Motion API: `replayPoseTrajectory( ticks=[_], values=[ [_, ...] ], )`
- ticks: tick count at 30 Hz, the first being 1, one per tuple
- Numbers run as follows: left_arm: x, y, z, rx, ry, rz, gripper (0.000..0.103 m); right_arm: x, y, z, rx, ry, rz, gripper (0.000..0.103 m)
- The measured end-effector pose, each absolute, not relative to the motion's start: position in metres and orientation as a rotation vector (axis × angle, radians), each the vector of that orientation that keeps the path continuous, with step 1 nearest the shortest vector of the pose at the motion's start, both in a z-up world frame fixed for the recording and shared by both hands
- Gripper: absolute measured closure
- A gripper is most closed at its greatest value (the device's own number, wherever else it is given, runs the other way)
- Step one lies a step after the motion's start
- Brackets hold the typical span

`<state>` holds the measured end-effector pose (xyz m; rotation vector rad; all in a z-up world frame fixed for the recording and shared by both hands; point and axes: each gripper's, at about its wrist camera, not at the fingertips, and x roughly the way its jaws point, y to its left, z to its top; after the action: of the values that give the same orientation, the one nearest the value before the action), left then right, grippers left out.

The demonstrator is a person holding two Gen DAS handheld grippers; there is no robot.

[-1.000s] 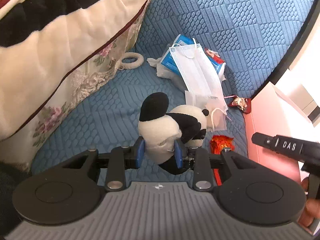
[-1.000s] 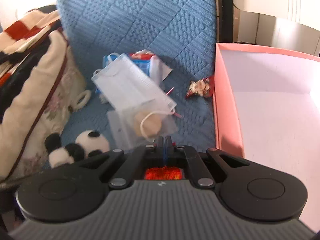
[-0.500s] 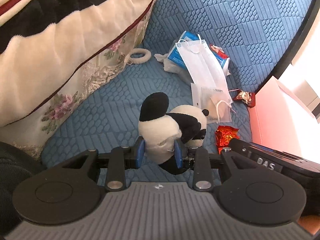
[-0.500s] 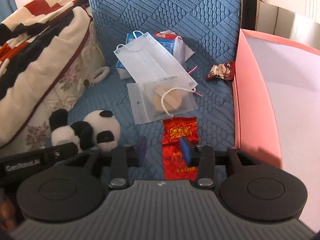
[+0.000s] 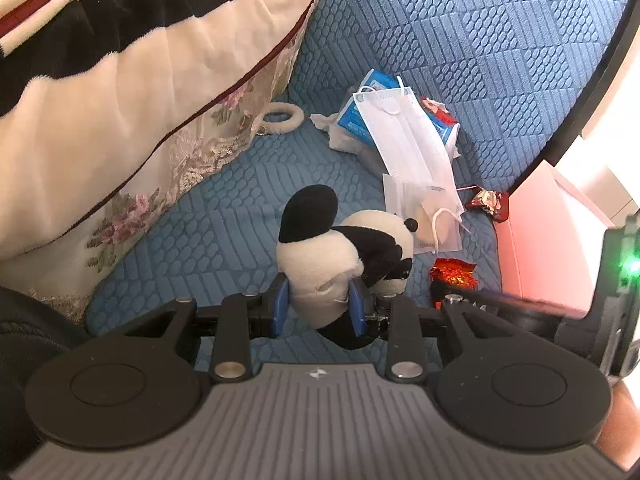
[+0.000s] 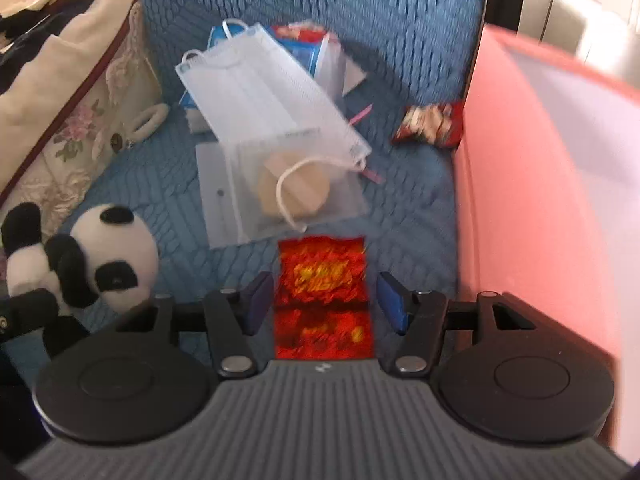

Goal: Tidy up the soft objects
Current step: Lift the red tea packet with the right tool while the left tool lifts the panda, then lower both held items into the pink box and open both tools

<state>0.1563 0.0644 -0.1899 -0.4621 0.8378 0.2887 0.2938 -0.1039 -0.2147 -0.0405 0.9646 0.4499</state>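
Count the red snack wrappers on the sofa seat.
2. One red foil packet lies between the right gripper's opening jaws; a smaller wrapper sits against the pink box. Others may hide under clutter.

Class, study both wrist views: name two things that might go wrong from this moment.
1. The right claw is opening astride the flat red packet; closing now may slide over it or pinch the blue cushion.
2. The left claw squeezes only the toy panda at its rear; it may slip out.
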Motion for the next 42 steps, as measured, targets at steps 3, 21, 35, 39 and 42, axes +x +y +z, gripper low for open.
replayPoseTrajectory(
  ticks=[3,21,35,39,42],
  values=[
    [0.156,0.064,-0.189,-0.461,0.836,0.288,0.067,0.287,-0.103,-0.221,-0.062,0.968,0.443,0.047],
    [0.151,0.062,-0.158,-0.447,0.79,0.265,0.067,0.259,-0.129,-0.14,-0.02,0.857,0.512,0.047],
    [0.16,0.018,-0.08,-0.439,0.719,0.203,0.067,0.263,-0.186,-0.043,0.033,0.767,0.56,0.047],
    [0.174,-0.004,-0.055,-0.435,0.684,0.173,0.067,0.27,-0.208,-0.016,0.031,0.735,0.543,0.047],
    [0.186,-0.02,-0.036,-0.429,0.669,0.141,0.067,0.273,-0.226,0.002,0.034,0.706,0.523,0.047]
  ],
)
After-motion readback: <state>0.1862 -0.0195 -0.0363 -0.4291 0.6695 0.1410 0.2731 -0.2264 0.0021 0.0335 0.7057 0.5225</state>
